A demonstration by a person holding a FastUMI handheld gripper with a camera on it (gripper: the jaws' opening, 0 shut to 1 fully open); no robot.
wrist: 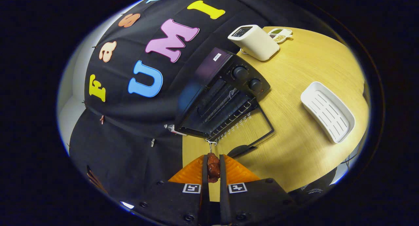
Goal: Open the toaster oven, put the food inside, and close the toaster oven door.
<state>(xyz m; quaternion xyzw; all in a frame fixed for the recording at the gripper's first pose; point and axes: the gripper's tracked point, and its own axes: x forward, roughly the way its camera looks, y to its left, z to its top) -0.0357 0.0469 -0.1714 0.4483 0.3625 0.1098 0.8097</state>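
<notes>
Wide wooden worktop (304, 98) spread out ahead, tilted hard in this view. Biggest thing on it is the oven (216, 95), dark, set against the black cloth wall, and its door (252, 127) is down, lying flat on the worktop with the wood showing through the glass. The mouth is open and the wire rack (229, 113) shows inside, its front edge out at the opening. Two knobs (247, 78) sit on the panel at the far end of the oven.

Past the oven stands a pale toaster (254, 42), close to the oven's far end but apart from it. Well off to the side, alone on the wood, lies a white slotted tray (327, 111). Beyond the toaster, a small divided dish (281, 34) with greenish and pale bits in it, too small to tell what.

Now the tool (213, 168): fingers drawn in close, nearly together, both pressing on the food (213, 171), a dark reddish-brown glossy lump. The food sits clamped between the fingers near their tips, its top poking just past them. It is just short of the oven, in line with the near corner of the open mouth, with the rack's corner just ahead of it.
</notes>
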